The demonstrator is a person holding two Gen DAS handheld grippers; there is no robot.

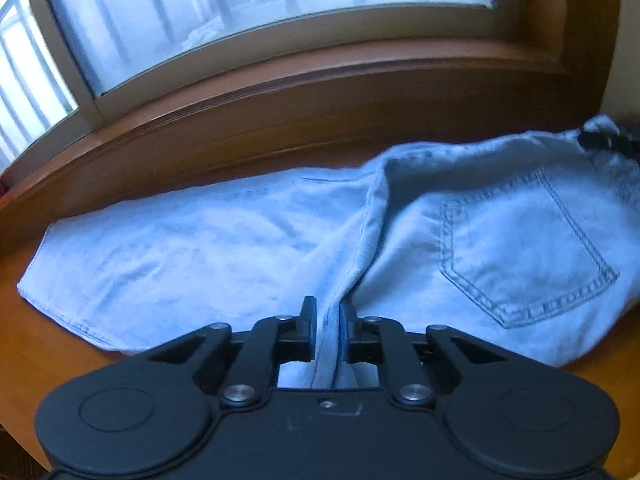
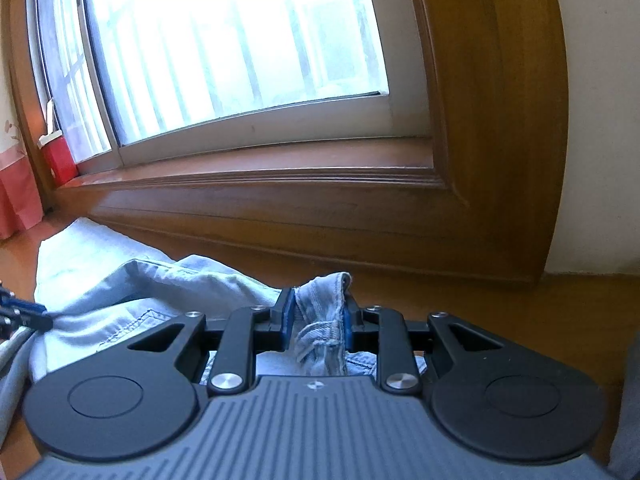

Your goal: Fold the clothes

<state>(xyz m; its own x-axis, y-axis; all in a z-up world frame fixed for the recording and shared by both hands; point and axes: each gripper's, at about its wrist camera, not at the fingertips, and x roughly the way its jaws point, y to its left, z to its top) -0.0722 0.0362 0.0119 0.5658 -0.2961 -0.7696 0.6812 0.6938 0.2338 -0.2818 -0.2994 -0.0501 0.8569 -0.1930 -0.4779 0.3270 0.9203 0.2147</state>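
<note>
A pair of light blue jeans [image 1: 200, 248] lies on a wooden table [image 1: 48, 352] below a window. The legs stretch left and the seat with a back pocket [image 1: 524, 248] lies right. My left gripper [image 1: 328, 316] is shut on a fold of the jeans at the crotch seam. My right gripper [image 2: 318, 312] is shut on the jeans' waistband [image 2: 324, 320] at the right end. The right gripper's tip also shows in the left wrist view [image 1: 604, 140], and the left gripper's tip shows in the right wrist view [image 2: 24, 316].
A wooden window sill [image 1: 280, 92] and frame run along the table's far side. A red box [image 2: 58, 156] stands on the sill at the far left. A cream wall [image 2: 600, 120] is to the right.
</note>
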